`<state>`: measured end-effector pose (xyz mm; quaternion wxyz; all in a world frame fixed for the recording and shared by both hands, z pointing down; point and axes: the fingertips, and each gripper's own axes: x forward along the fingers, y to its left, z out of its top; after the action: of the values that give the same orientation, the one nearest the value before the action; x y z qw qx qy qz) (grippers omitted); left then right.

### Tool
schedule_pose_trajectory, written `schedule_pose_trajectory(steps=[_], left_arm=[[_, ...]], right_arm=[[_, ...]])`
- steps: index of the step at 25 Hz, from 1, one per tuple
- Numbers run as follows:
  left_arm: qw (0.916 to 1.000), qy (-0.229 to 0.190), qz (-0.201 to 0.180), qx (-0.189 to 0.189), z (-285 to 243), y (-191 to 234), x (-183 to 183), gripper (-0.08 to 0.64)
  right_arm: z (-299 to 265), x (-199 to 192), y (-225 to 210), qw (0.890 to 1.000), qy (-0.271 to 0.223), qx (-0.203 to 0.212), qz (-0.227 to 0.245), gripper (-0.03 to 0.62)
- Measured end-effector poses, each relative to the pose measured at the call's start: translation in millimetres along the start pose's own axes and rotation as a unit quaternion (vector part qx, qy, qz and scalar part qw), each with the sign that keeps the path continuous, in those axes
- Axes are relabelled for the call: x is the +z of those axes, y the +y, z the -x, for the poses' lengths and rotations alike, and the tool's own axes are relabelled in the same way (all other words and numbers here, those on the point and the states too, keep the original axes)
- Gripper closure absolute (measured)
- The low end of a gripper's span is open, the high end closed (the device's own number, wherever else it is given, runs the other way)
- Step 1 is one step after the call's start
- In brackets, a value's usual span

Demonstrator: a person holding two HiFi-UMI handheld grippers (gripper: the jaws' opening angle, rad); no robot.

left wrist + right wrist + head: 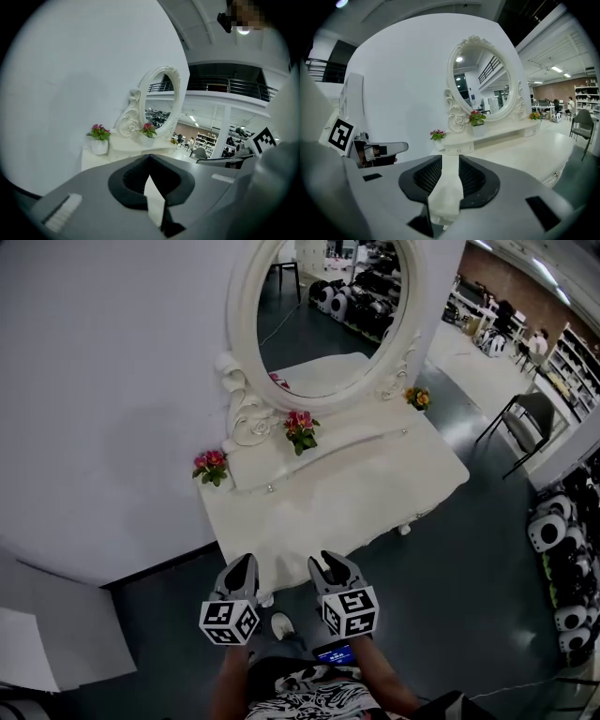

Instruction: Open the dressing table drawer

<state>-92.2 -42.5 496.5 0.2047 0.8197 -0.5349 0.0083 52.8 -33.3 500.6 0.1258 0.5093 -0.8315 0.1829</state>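
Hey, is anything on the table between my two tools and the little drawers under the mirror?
Nothing visible. Only bare tabletop lies between the left tool, the right tool and the small drawers. The flower pots stand back by the mirror, out of the path.

The near part of the dressing table top (375, 486) is left bare and can be crossed freely. Its far edge is taken up by a raised shelf (356, 435), on which a left flower pot (211, 467), a middle flower pot (301, 428) and a right flower pot (418, 397) are set, with the oval mirror (319, 324) behind. The left side is closed off by the wall (94, 381). A chair (530, 418) is stood well apart at the far right.
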Motion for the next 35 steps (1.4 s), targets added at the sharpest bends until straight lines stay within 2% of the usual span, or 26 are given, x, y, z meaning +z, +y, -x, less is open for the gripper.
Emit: schedule_pose_trajectory(steps=[6,16,23,35], left_arm=[[0.9998,0.015,-0.004,-0.008,-46,43,17,0.558],[0.9998,0.018,0.006,-0.009,-86,75,31,0.558],[0.9994,0.033,0.011,-0.003,-113,90,25,0.558],[0.9969,0.077,0.017,-0.001,-158,111,-8,0.558]], right_arm=[[-60,26,-6,1.0,0.003,-0.016,0.008,0.477],[-116,43,-10,1.0,0.01,-0.011,0.02,0.477],[-145,33,-16,0.998,0.041,0.0,0.052,0.477],[-202,13,-37,0.995,0.086,0.006,0.046,0.471]])
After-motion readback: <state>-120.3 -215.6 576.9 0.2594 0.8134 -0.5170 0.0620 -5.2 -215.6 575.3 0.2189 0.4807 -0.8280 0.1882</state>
